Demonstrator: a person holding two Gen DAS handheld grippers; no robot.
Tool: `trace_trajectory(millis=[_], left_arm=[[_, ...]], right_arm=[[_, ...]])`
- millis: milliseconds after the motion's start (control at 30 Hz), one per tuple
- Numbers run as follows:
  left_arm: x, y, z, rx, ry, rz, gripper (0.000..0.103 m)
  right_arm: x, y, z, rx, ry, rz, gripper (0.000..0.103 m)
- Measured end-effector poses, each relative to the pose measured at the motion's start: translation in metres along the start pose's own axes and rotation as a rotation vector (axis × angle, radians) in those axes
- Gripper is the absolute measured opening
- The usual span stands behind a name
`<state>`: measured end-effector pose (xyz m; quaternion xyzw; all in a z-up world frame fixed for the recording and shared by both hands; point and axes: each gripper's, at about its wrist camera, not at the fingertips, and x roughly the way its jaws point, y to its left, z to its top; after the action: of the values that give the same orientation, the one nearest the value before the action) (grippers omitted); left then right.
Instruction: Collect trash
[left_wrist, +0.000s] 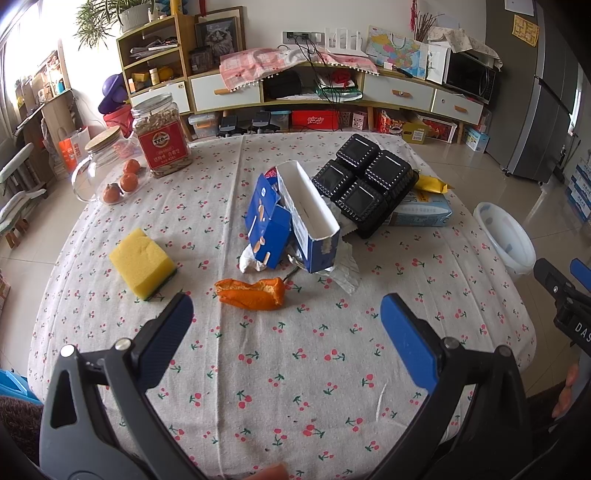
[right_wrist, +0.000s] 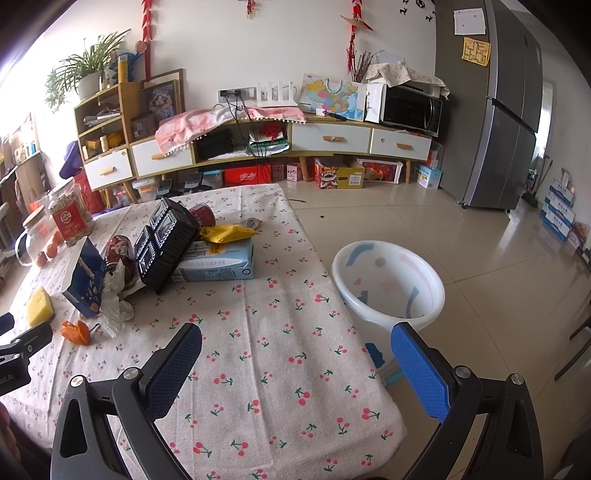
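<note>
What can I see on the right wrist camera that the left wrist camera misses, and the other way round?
Only the right wrist view shows the red cans behind the black plastic tray, and the whole white bin on the floor beside the table.

Only the left wrist view shows the open inside of the blue carton and the whole yellow sponge.

Both show the orange peel, the milk carton under the tray, the yellow wrapper, and the seed jar. Both grippers, left and right, are open and empty.
</note>
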<state>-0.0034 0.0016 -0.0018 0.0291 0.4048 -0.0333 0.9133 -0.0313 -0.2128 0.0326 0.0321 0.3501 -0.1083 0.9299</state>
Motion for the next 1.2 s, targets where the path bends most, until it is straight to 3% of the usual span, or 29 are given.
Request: trace_trajectory(millis=[1200], left_arm=[[-0.0020, 0.0026, 0.0029, -0.017, -0.001, -0.034, 0.101]], right_arm=[[0.0015, -0.0035, 0.0003, 0.002, -0.002, -0.016, 0.103]])
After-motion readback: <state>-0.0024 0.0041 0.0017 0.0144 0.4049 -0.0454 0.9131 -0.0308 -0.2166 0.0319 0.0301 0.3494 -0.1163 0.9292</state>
